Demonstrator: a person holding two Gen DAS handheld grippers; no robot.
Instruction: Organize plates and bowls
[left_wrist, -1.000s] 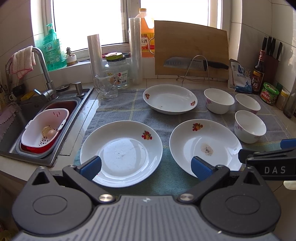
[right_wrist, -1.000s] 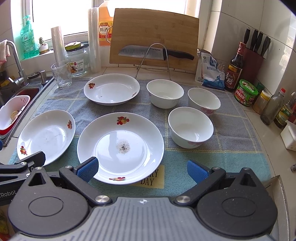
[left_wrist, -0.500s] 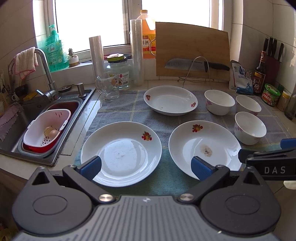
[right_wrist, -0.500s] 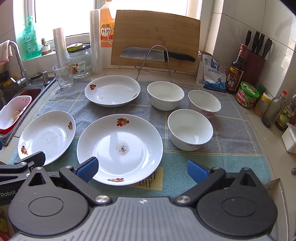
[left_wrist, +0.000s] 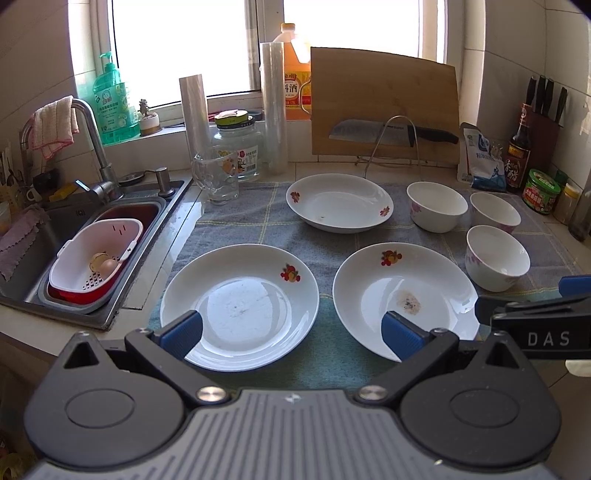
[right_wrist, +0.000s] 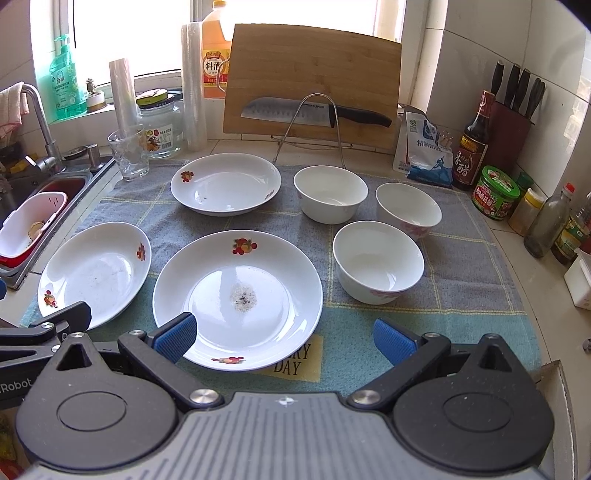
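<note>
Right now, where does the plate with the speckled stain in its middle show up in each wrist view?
Left wrist view: the stained plate sits lower right, partly behind the right blue fingertip of the left tool.
Right wrist view: the same plate is centre, just ahead of the right tool.
Shared landmark: the knife resting against the cutting board.

White plates (right_wrist: 236, 295) with red fruit motifs; white bowls (right_wrist: 376, 258) with pink flowers; grey-and-teal checked towel (right_wrist: 461, 266); blue pads (right_wrist: 173, 338).
</note>
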